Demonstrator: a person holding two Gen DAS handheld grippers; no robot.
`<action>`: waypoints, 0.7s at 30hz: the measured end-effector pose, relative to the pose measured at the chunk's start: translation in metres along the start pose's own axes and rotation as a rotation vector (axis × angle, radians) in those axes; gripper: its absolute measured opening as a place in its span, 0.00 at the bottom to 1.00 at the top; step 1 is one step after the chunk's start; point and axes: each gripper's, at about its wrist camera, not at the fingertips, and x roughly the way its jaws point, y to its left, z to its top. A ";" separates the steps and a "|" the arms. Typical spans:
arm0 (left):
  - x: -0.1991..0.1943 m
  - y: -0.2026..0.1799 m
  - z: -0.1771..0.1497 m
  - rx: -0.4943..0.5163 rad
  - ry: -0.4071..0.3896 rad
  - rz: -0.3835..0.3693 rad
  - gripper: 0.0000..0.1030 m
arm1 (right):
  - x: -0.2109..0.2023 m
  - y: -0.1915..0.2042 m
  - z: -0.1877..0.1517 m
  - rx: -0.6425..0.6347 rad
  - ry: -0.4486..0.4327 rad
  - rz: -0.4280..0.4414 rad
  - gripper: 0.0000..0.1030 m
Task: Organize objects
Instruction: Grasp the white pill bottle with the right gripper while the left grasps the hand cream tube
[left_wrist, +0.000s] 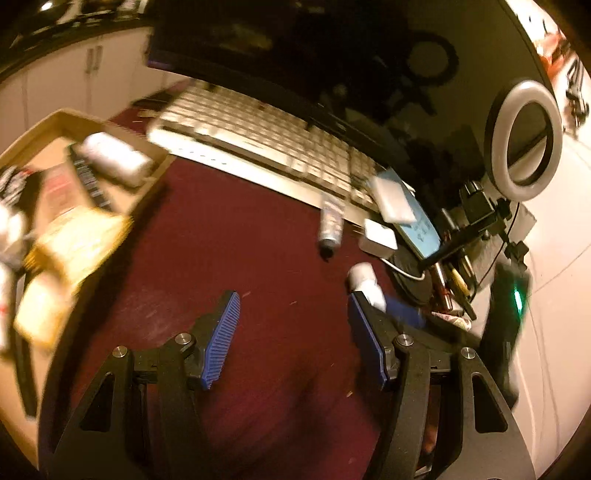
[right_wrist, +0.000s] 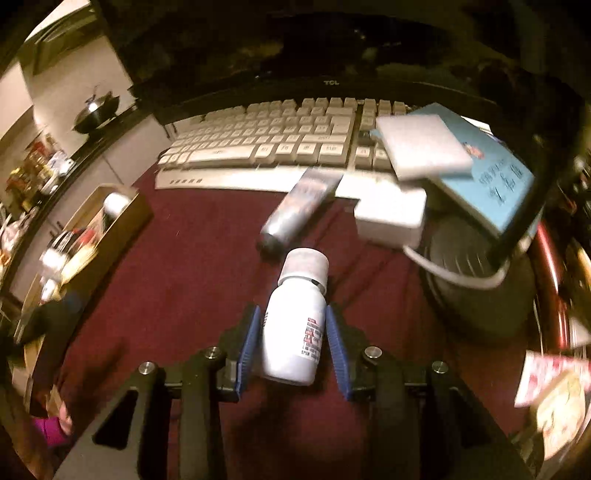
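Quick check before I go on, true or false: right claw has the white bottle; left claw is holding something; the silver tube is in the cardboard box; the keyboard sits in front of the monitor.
1. The right claw holds the white bottle between its pads. True.
2. The left claw is holding something. False: it is open, nothing between its pads.
3. The silver tube is in the cardboard box. False: it lies on the red mat, its far end against the keyboard.
4. The keyboard sits in front of the monitor. True.
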 end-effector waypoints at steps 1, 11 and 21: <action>0.010 -0.006 0.008 -0.002 0.023 -0.007 0.59 | -0.004 0.001 -0.007 -0.008 -0.004 -0.001 0.35; 0.112 -0.074 0.066 0.159 0.139 0.087 0.59 | -0.022 -0.020 -0.030 0.063 -0.061 0.012 0.34; 0.175 -0.061 0.067 0.264 0.145 0.259 0.28 | -0.021 -0.020 -0.031 0.067 -0.072 0.043 0.34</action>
